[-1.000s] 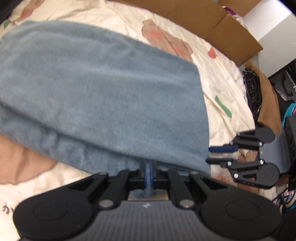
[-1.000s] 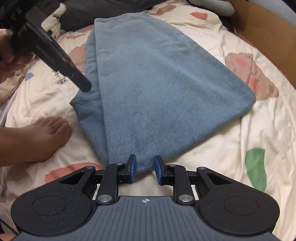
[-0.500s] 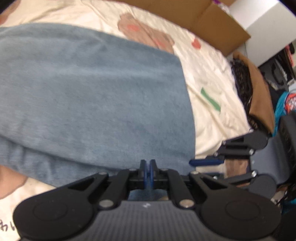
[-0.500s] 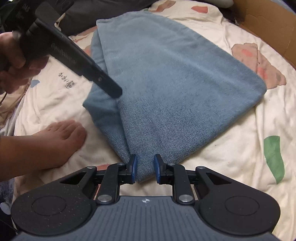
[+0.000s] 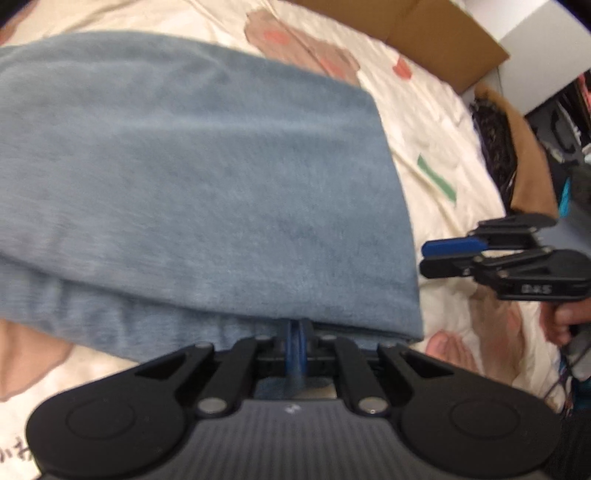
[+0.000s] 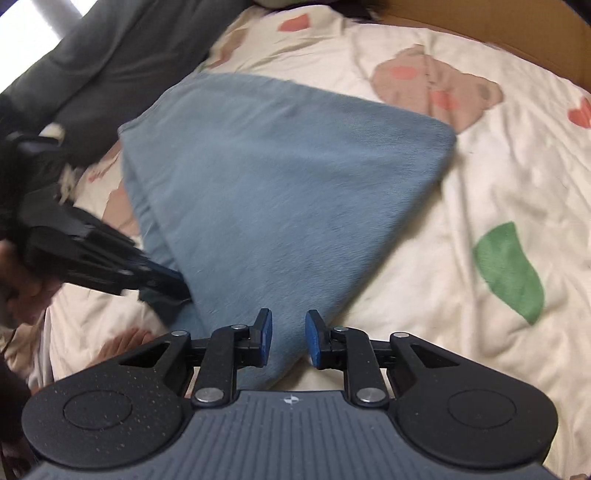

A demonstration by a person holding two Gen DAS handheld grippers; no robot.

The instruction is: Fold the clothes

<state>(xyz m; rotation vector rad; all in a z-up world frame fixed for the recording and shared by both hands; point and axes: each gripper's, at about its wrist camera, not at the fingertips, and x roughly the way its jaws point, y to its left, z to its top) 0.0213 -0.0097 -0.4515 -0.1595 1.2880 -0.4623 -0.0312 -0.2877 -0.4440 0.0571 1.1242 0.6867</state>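
The left gripper (image 5: pixel 295 332) is clenched on the near edge of the folded blue towel (image 5: pixel 192 192), whose bulk spreads ahead of it and to its left over the cream printed bedsheet (image 5: pixel 436 122). The right gripper (image 6: pixel 289 338) is released: its jaws have just been opening, and the towel's near corner lies between the blue pads (image 6: pixel 314 339) without being pressed. A brown cardboard box (image 5: pixel 436 37) stands far beyond the left gripper.

Cream bedspread (image 6: pixel 461 229) with bear and leaf prints. Cardboard (image 5: pixel 424 33) along far edge. Grey pillow (image 6: pixel 122 55) at corner. White wall (image 5: pixel 546 48) beyond.
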